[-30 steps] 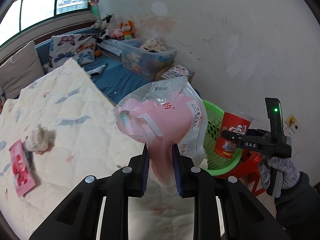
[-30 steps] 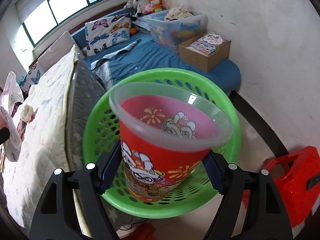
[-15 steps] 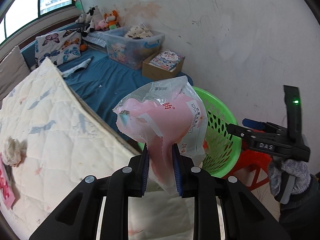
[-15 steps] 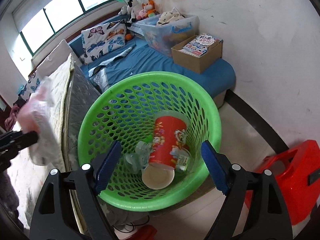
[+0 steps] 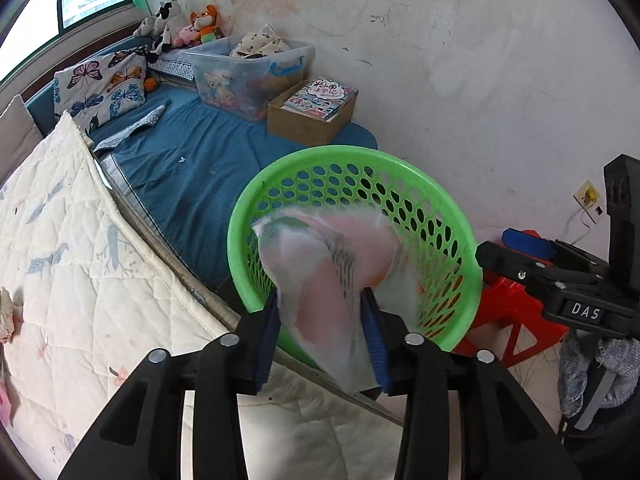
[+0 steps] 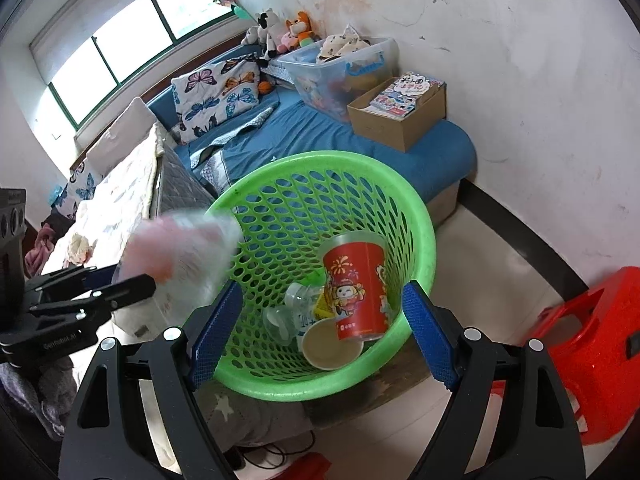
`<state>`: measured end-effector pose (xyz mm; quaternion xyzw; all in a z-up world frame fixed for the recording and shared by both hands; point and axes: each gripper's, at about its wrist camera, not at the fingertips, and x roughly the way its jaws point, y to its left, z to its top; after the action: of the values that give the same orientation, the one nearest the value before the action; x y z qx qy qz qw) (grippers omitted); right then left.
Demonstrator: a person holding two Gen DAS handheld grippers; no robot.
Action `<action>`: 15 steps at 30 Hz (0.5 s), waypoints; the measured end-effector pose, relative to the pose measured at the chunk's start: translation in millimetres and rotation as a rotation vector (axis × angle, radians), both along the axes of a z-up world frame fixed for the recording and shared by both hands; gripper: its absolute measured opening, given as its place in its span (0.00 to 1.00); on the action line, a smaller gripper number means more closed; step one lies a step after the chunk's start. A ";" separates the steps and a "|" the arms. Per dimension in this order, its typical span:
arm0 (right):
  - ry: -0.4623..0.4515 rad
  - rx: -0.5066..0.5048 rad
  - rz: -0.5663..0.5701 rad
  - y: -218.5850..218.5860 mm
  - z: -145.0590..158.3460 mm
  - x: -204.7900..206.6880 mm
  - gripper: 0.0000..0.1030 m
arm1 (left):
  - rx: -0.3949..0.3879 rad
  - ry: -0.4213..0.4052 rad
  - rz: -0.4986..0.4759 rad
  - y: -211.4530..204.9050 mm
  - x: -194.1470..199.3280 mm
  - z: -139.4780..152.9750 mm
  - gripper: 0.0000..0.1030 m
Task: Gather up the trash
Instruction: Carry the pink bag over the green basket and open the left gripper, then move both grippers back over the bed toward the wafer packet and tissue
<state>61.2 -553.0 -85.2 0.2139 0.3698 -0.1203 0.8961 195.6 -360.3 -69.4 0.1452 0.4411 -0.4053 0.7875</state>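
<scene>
Left tongs (image 5: 323, 320) opening, releasing pink plastic bag (image 5: 328, 264) over green basket (image 5: 460, 224) | right tongs (image 6: 320, 332) spread, empty | red cup (image 6: 356, 288) lying inside | crumpled tissue (image 5: 6, 312) waiting on bed (image 5: 80, 260)

1. Lying along the wall: blue mattress (image 5: 208, 168), bearing a clear storage bin (image 5: 256, 76) and a cardboard box of books (image 5: 316, 112).
2. Leaning at the mattress head: butterfly-print pillow (image 5: 104, 88).
3. Sitting by the window: stuffed toys (image 5: 180, 28).
4. Standing on the floor: red plastic stool (image 6: 588, 348).
5. Covering the bed: quilted cream blanket (image 5: 72, 280).
</scene>
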 end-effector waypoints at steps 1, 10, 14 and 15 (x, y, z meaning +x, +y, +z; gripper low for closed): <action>-0.001 0.002 -0.001 0.1 0.1 -0.4 0.79 | 0.000 0.001 0.002 0.8 -0.4 -0.8 0.41; -0.010 0.023 0.014 10.2 2.1 -2.1 0.79 | -0.024 -0.008 0.030 30.8 -2.5 6.4 0.46; -0.019 0.021 0.034 21.6 6.5 1.3 0.79 | -0.041 -0.010 0.071 58.2 -3.4 11.4 0.47; -0.022 0.022 0.042 23.9 7.6 2.8 0.79 | -0.044 -0.014 0.080 64.7 -3.5 12.5 0.47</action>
<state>64.0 -529.1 -77.7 0.2174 0.3658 -0.0950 0.9000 192.1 -295.6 -57.0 0.1128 0.4320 -0.3822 0.8090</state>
